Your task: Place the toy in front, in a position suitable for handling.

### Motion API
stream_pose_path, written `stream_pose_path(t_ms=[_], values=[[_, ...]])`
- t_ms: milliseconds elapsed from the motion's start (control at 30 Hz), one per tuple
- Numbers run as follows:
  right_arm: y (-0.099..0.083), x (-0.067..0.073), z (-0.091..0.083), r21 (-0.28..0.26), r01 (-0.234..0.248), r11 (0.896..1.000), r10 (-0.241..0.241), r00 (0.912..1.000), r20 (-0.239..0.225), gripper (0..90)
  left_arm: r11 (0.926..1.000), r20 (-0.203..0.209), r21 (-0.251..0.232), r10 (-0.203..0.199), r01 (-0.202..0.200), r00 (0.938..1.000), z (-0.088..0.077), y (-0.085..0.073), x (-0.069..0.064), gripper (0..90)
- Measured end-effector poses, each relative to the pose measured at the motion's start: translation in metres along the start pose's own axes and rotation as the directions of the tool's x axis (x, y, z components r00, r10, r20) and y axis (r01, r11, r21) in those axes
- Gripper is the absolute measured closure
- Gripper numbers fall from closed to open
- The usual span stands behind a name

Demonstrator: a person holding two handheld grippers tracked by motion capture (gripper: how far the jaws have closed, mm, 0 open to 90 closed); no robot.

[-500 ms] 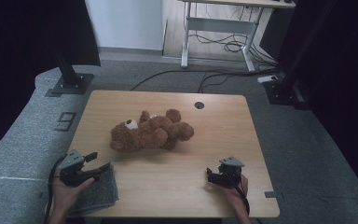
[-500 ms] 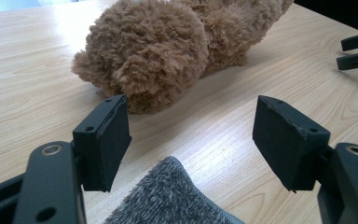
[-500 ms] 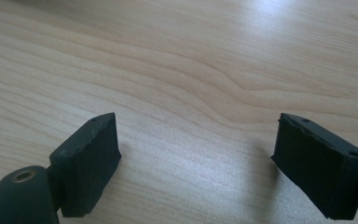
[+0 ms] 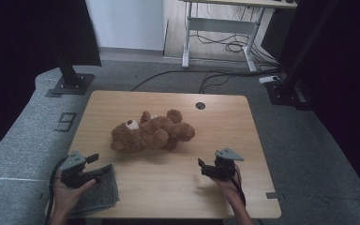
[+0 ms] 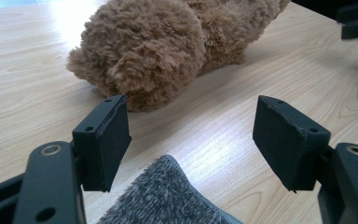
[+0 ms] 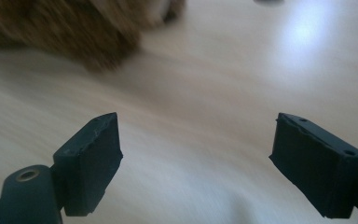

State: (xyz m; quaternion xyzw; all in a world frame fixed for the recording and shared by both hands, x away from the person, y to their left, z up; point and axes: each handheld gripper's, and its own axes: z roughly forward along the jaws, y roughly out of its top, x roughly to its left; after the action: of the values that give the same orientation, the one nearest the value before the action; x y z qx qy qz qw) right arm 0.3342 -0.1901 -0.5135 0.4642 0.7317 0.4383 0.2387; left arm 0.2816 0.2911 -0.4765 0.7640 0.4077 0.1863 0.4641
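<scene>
You face a wooden surface with a brown teddy bear lying on its side near the middle. Your left gripper hovers at the near left corner, above a grey fuzzy cloth that lies at the surface's edge; its fingers stand wide apart, holding nothing, and point toward the bear's head. Your right gripper sits near the front right, well apart from the bear, its fingers also spread wide and empty over bare wood.
</scene>
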Motion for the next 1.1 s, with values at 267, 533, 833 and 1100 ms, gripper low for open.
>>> stream_pose_path(t_ms=[267,533,833,1100], values=[[0.064,0.022,0.031,-0.042,0.072,0.997,-0.075,0.9939,-0.081,13.5,0.9999,0.013,0.005,0.009,-0.009,0.9999,0.004,-0.001,-0.002,27.7],[0.116,0.032,0.093,0.016,0.101,0.995,-0.097,0.9808,-0.169,13.6,1.0,0.007,-0.005,0.003,-0.003,1.0,0.002,-0.001,-0.001,27.8],[0.104,0.039,0.139,0.113,0.111,0.987,-0.083,0.9713,-0.223,17.6,1.0,0.009,-0.001,0.005,-0.005,0.9999,0.003,-0.002,0.0,27.8],[0.086,0.034,0.132,0.11,0.129,0.986,-0.094,0.9558,-0.279,40.8,1.0,0.014,-0.002,-0.001,0.001,0.9999,0.003,-0.003,0.0,27.8]])
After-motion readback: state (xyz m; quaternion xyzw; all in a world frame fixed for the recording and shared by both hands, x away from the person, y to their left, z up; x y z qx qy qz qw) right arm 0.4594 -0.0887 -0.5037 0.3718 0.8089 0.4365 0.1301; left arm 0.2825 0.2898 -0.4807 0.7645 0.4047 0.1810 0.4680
